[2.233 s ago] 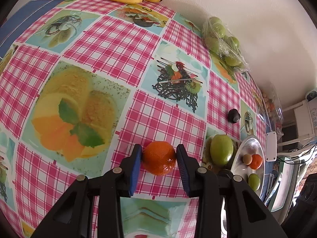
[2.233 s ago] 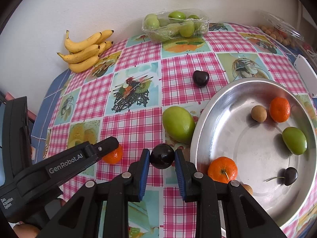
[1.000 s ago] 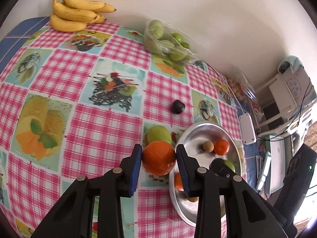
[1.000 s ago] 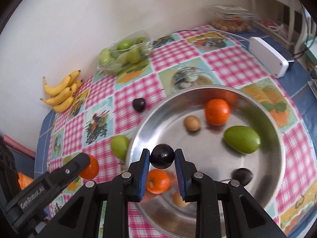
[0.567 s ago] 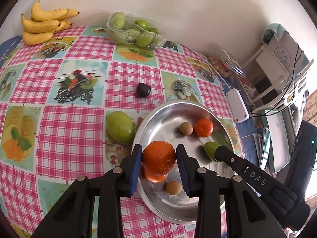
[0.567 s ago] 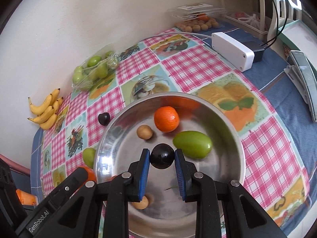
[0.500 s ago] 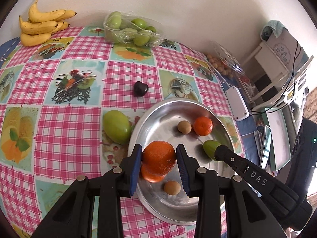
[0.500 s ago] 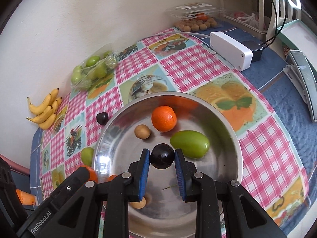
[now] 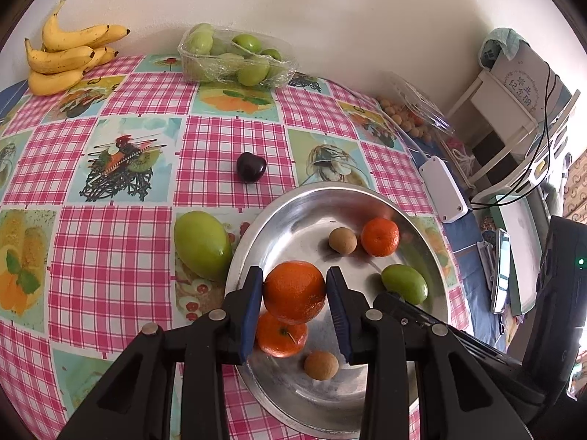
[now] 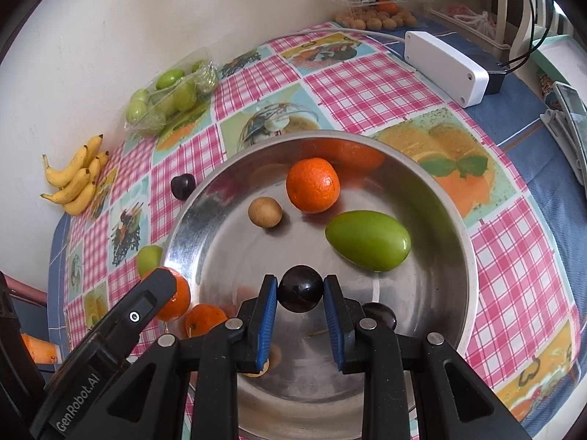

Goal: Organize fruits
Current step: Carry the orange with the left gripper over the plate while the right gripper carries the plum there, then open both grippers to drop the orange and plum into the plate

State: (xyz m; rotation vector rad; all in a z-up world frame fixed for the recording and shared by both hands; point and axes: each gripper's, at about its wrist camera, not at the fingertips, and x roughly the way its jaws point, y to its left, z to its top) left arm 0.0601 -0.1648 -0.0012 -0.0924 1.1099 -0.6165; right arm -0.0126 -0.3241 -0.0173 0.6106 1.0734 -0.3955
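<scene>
Hovering now over the metal bowl point(image 10: 455, 220) — both hand-held grippers have carried fruit in: left point(image 9: 295, 293) clamps a tangerine point(image 9: 294, 291), right point(image 10: 300, 295) a dark plum point(image 10: 301, 293) — ready to drop.

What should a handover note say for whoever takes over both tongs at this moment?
Left tongs: shut on an orange, held above the metal bowl.
Right tongs: shut on a dark plum, also above the bowl.
Done: the bowl already holds two oranges, a green fruit, two small brown fruits and a dark one.
Left: release both fruits into the bowl, then fetch the green mango and dark cherry from the tablecloth.
</scene>
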